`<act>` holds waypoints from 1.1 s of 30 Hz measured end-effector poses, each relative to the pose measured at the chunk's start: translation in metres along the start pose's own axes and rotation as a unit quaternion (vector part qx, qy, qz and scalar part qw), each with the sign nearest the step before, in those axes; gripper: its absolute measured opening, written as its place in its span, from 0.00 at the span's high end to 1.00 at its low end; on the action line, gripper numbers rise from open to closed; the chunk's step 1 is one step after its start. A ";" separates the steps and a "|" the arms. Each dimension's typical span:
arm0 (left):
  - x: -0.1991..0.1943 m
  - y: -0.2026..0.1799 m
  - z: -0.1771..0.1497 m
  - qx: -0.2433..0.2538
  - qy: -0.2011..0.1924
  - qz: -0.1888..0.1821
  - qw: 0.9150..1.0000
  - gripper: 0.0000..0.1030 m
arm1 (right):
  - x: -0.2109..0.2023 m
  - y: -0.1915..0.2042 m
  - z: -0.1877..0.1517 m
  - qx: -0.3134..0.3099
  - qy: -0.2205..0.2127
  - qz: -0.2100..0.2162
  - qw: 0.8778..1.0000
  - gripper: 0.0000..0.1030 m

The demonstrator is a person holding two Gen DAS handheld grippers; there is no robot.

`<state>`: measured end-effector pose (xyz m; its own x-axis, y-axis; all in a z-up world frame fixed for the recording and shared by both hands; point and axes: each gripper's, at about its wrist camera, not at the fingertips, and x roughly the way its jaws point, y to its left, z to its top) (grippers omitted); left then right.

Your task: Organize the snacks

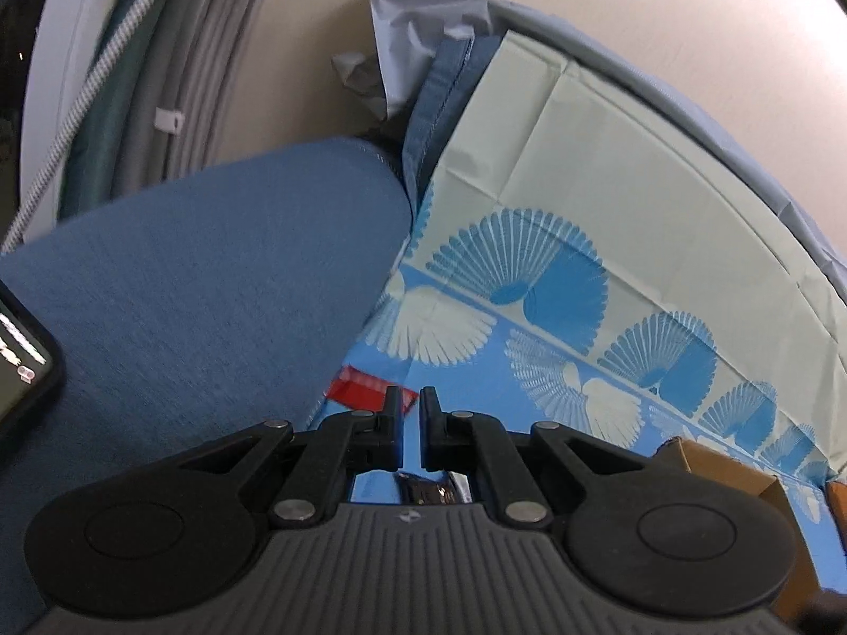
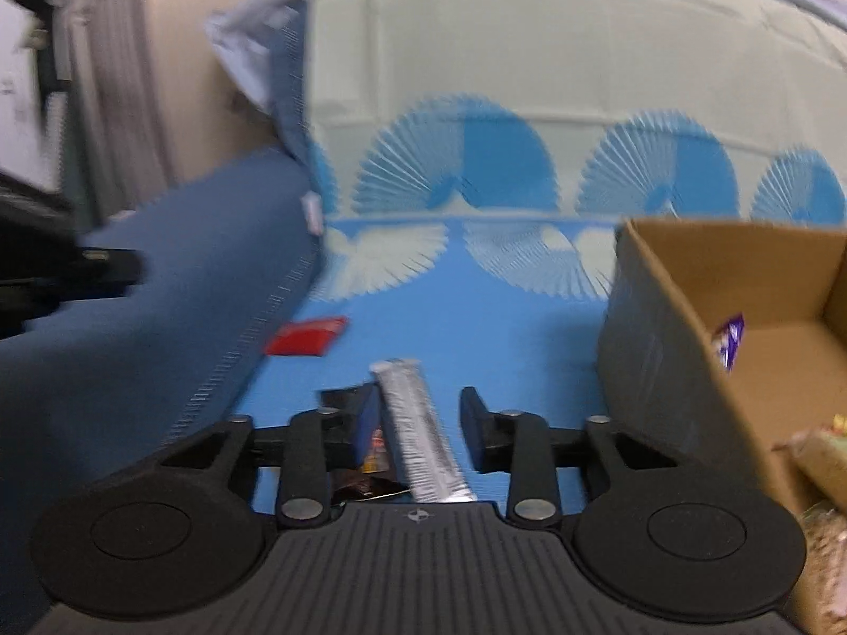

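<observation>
My left gripper (image 1: 412,397) is shut, and nothing shows between its fingers. It hangs over the blue patterned cloth (image 1: 476,370), with a red snack packet (image 1: 360,392) just beyond its left finger and a dark wrapper (image 1: 430,492) under it. My right gripper (image 2: 415,402) is open. Between its fingers lies a silver stick packet (image 2: 418,434), clear of the right finger. A dark snack packet (image 2: 370,442) sits against the left finger. The red snack packet (image 2: 307,337) lies farther off to the left.
An open cardboard box (image 2: 667,296) stands at the right with a purple packet (image 2: 731,341) and other snacks (image 2: 823,468) inside; its corner (image 1: 725,468) also shows in the left wrist view. A blue cushion (image 1: 212,291) borders the cloth on the left. A phone (image 1: 21,365) lies on it.
</observation>
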<state>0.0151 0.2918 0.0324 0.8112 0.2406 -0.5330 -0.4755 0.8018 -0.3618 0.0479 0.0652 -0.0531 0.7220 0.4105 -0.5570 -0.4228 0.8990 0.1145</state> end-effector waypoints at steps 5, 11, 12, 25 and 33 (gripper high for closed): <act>0.027 -0.001 -0.001 -0.009 0.028 -0.004 1.000 0.94 | 0.048 -0.006 -0.007 0.013 0.050 -0.014 0.999 0.48; 0.068 -0.008 0.004 0.014 0.043 0.002 0.999 0.94 | 0.079 -0.010 -0.024 0.008 0.101 -0.014 0.995 0.42; 0.076 -0.011 0.004 0.027 0.046 0.005 0.999 0.93 | 0.080 -0.008 -0.024 -0.006 0.100 -0.015 0.995 0.42; 0.181 -0.046 -0.044 0.286 0.056 0.094 0.952 0.58 | 0.060 0.001 -0.031 -0.060 0.078 -0.028 0.995 0.72; 0.212 -0.057 -0.060 0.358 0.066 0.130 0.922 0.81 | 0.056 -0.002 -0.032 -0.053 0.080 -0.038 0.995 0.72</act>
<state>0.1941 0.2647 -0.1059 0.6298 0.4449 -0.6368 -0.2626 0.8934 0.3644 0.0714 0.0812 -0.1108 0.6612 0.3058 -0.6850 -0.4324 0.9016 -0.0148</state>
